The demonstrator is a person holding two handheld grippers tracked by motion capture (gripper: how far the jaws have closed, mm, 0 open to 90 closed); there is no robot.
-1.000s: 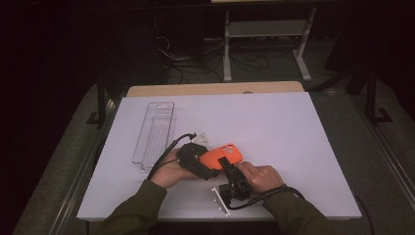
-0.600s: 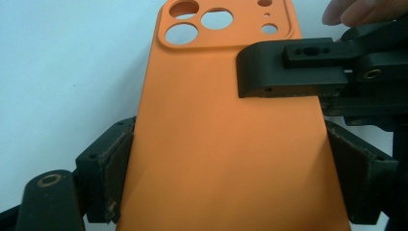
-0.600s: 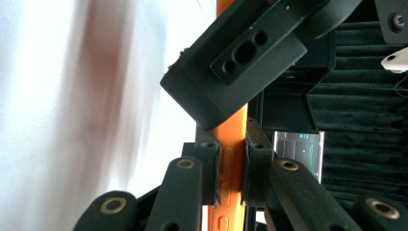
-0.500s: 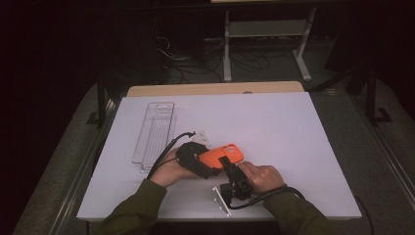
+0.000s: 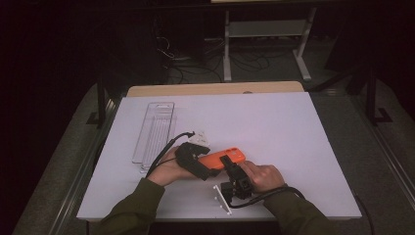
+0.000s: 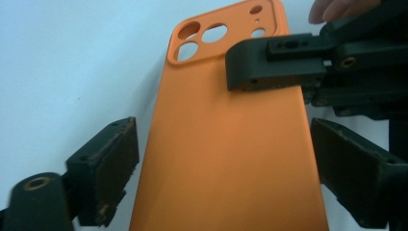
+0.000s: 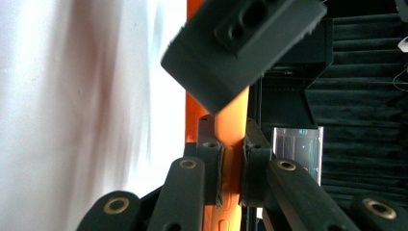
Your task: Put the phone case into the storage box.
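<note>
White table (image 5: 303,147), one orange phone case (image 5: 226,158)

Olive-green sleeves (image 5: 132,205); black tongs (image 5: 234,172) with brass-coloured screws, black cables

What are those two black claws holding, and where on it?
The right gripper pinches the orange phone case by its long side edge. The left gripper has just been opening; its jaws straddle the case's width without pressing.

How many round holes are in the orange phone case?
5 on the orange phone case, all near its far end: three big ones clustered in the raised camera corner, two smaller ones beside them. The black claw across it may hide more.
</note>
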